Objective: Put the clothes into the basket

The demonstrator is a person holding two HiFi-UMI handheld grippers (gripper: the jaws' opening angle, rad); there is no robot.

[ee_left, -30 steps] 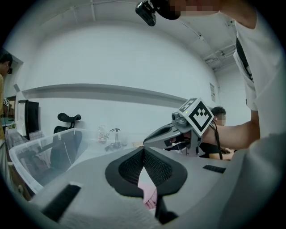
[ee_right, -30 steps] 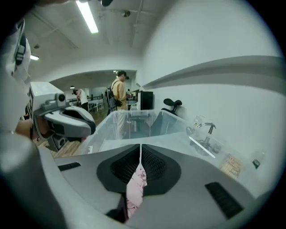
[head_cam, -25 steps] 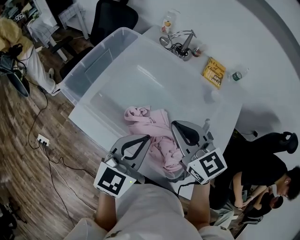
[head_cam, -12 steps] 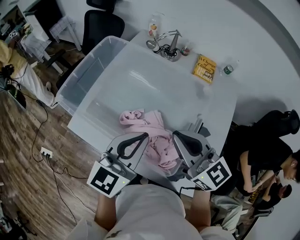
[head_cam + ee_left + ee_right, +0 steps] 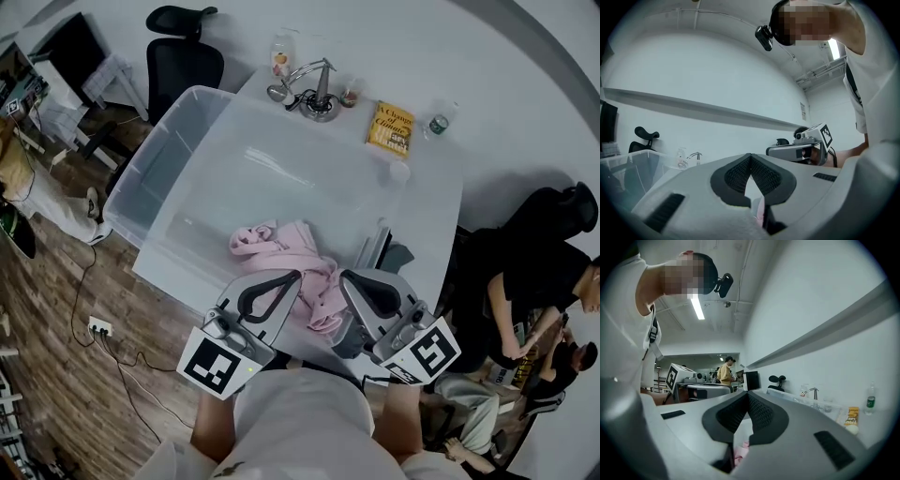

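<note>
A crumpled pink cloth garment (image 5: 281, 246) lies close to the near edge of the white table (image 5: 309, 169). Its nearer folds are gathered up between the two tools, and the rest trails back across the tabletop. The left gripper (image 5: 295, 276) and the right gripper (image 5: 348, 275) point level and come in from either side of the heap. This looks like a two-point hold meant to bring the whole bundle up without a sleeve dragging behind. In the left gripper view the jaws meet tip to tip, with a sliver of pink fabric (image 5: 761, 213) caught in the slit beneath them. The right gripper view shows the same: jaws fully together and a fold of pink fabric (image 5: 740, 452) pinched low between them. Both holds are thin, so I judge a slip is possible if the cloth takes its own weight suddenly. The clear plastic storage bin (image 5: 155, 178) that serves as the basket stands along the table's left edge, well apart from the garment and with nothing visible in it, so the carry across has not yet been made. A yellow packet (image 5: 391, 128) and other small items sit by the far edge, away from that path.
</note>
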